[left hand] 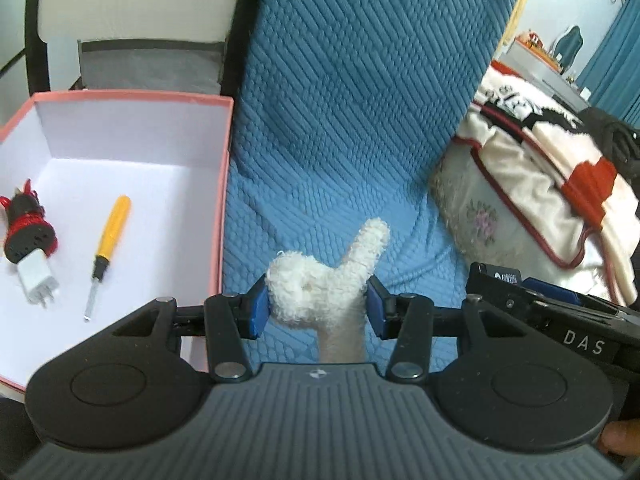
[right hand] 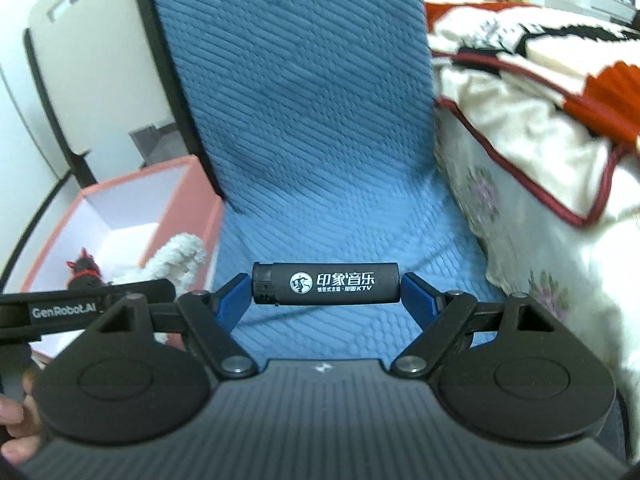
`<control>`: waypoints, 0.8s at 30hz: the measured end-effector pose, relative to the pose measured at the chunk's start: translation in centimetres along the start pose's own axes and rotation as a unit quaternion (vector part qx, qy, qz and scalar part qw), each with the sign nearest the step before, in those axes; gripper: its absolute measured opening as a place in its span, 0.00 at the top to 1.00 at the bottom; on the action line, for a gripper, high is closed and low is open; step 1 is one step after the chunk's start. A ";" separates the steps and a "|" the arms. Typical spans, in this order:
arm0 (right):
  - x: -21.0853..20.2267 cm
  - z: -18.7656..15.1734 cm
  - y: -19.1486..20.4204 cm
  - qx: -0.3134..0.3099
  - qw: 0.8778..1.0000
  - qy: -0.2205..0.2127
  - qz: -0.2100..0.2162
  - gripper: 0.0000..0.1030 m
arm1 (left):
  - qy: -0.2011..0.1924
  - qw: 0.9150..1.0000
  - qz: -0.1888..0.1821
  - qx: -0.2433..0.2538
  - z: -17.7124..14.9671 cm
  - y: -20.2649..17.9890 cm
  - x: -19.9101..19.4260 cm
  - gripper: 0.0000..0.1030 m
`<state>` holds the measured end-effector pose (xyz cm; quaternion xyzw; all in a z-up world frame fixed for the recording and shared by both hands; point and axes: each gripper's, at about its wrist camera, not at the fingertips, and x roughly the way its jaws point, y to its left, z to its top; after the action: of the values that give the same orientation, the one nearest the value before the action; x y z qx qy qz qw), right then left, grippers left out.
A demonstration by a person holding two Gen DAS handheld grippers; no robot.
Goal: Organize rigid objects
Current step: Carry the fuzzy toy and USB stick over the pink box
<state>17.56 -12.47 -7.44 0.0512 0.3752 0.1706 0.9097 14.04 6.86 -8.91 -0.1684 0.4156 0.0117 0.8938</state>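
Observation:
My left gripper [left hand: 318,306] is shut on a white fluffy plush toy [left hand: 320,280], held above the blue quilted seat just right of the pink box [left hand: 224,184]. Inside the box lie a yellow-handled screwdriver [left hand: 108,240] and a white charger wrapped in red cable [left hand: 30,248]. My right gripper [right hand: 326,288] is shut on a black lighter [right hand: 326,283] with white print, held crosswise by its ends above the seat. In the right wrist view the plush toy [right hand: 176,260] and the pink box [right hand: 176,196] show at the left.
A blue quilted chair cover [left hand: 360,120] fills the middle and back. A cream, red and black blanket [left hand: 540,184] is piled at the right. A white cabinet [right hand: 80,60] stands behind the box.

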 end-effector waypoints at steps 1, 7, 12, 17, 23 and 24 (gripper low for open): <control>-0.3 0.3 0.4 -0.004 1.000 -0.004 0.002 0.19 | -0.003 1.000 0.000 -0.005 0.4 0.3 -0.5 0.48; -1.5 2.7 3.4 -0.021 0.999 -0.026 0.024 0.19 | -0.015 1.000 0.004 -0.014 2.3 2.0 -2.8 0.48; -2.4 4.5 5.9 -0.041 0.997 -0.042 0.041 0.19 | -0.034 0.999 0.003 -0.017 3.8 3.4 -4.9 0.48; -3.2 5.4 8.2 -0.053 0.995 -0.055 0.061 0.19 | -0.060 0.998 0.004 -0.018 4.7 5.0 -7.5 0.47; -3.0 5.5 12.2 -0.077 0.991 -0.054 0.090 0.19 | -0.079 0.996 0.020 -0.021 5.1 7.3 -9.6 0.47; -2.9 5.5 13.0 -0.083 0.991 -0.053 0.096 0.19 | -0.081 0.996 0.022 -0.025 5.1 8.0 -9.8 0.47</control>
<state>15.95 -1.13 1.23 0.0204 0.3042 0.2844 0.9089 10.08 17.10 -0.89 -0.1794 0.3454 0.0555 0.9195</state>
